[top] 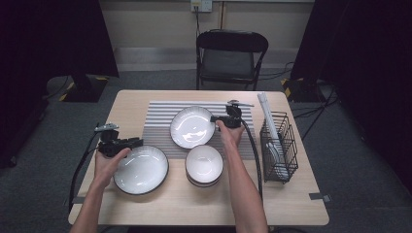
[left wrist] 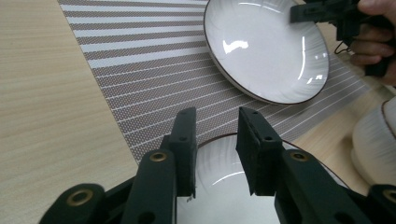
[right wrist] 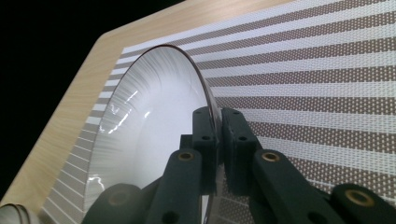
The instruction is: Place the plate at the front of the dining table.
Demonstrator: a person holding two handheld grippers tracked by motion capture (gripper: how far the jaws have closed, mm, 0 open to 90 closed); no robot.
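Observation:
A white plate with a dark rim [top: 192, 127] [left wrist: 266, 51] [right wrist: 154, 126] stands tilted on the striped placemat [top: 158, 121] [right wrist: 303, 79]. My right gripper [top: 213, 118] [right wrist: 218, 114] is shut on its right rim, and the rim shows pinched between the pads. A second, similar plate [top: 142, 170] [left wrist: 219, 186] lies flat on the wood at the front left. My left gripper [top: 138, 142] [left wrist: 217, 121] hovers over its upper left rim, jaws apart and pressing on nothing.
A stack of white bowls [top: 204, 164] [left wrist: 376, 140] sits at the front centre, just right of the flat plate. A black wire rack [top: 279, 145] holding white dishes stands near the table's right edge. A folding chair [top: 231, 53] stands behind the table [top: 194, 204].

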